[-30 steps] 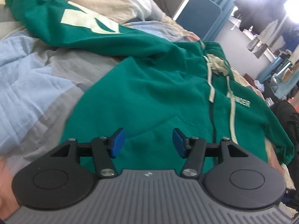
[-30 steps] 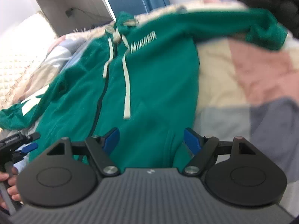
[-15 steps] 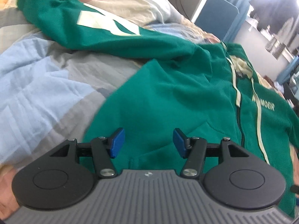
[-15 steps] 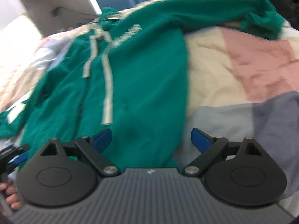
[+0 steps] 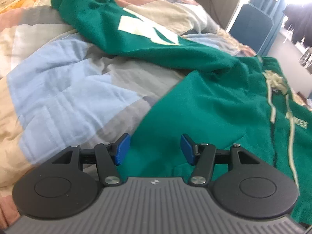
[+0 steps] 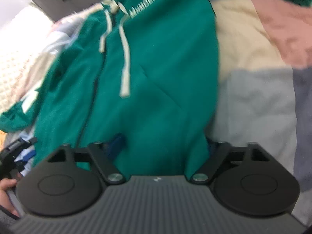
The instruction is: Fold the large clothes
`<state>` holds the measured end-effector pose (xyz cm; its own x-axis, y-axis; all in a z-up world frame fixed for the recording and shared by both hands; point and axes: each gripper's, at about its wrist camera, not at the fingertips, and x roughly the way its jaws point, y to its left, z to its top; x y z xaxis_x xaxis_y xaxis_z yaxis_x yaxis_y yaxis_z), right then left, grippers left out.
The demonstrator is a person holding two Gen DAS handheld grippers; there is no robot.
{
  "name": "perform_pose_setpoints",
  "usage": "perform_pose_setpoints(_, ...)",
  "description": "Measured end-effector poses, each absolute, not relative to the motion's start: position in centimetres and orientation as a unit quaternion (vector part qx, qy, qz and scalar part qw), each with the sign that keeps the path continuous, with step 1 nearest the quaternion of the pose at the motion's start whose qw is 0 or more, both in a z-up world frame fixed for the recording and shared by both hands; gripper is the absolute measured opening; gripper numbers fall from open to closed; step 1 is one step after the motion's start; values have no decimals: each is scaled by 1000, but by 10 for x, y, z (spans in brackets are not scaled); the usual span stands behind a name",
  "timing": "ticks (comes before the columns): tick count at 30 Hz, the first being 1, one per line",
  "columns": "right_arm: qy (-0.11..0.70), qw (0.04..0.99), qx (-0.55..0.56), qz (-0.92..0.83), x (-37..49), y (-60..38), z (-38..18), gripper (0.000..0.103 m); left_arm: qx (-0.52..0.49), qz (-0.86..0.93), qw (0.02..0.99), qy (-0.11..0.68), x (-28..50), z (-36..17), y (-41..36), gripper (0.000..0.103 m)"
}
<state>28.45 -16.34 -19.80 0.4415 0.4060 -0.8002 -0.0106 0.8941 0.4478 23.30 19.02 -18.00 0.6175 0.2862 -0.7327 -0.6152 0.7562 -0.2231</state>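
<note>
Left hand-held gripper (image 5: 155,149) is seen in its own view with the blue pads spread and nothing pinched; the hem corner of the green hoodie (image 5: 204,105) lies just ahead of and below the gap, its side edge running up and away to the right, with the bare patchwork quilt (image 5: 64,89) of the bed beside the left pad. One sleeve (image 5: 136,29) is stretched out toward the far left of the bed, so open room for moving is judged to lie over the quilt on that side. In the right wrist view, the right hand-held gripper (image 6: 162,146) is closing with the hoodie's lower hem between the jaws; the pads are half hidden in blurred cloth, so pressing cannot be confirmed. The hoodie's long axis runs straight away from this gripper toward the drawstrings (image 6: 124,58), and its right edge borders bare quilt. Both grippers are judged about equally near the hem.
</note>
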Motion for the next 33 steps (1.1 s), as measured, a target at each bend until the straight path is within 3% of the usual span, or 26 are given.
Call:
perform_pose_setpoints(1,513,826,198,127,283,-165,-198,72,-232,261,865,361,234,-183,191,66)
perform_pose_setpoints(2,511,826,199,130,281,-165,-196,64,-238,260,858,374,236,-187,192,66)
perform_pose_setpoints(3,509,825,203,135,279,-166,-194,50,-246,258,853,380,237,-190,194,66)
perform_pose_setpoints(6,501,823,221,151,271,-171,-186,29,-260,260,849,379,236,-193,198,66)
perform_pose_setpoints(7,494,828,217,156,268,-171,-182,27,-262,258,849,380,235,-193,197,66)
perform_pose_setpoints(9,479,836,213,161,266,-173,-174,22,-263,249,850,383,233,-192,195,56)
perform_pose_setpoints(13,435,852,231,176,259,-185,-150,20,-272,217,857,379,224,-180,188,7)
perform_pose_setpoints(17,397,865,249,179,245,-200,-130,19,-276,159,884,343,204,-143,171,6)
perform_pose_setpoints(22,359,888,257,129,229,-218,-113,18,-256,129,891,351,186,-122,148,6)
perform_pose_setpoints(29,461,834,298,52,238,-236,-152,19,-240,144,863,420,190,-156,140,6)
perform_pose_setpoints(33,472,832,288,45,237,-232,-154,22,-245,147,861,421,190,-158,142,7)
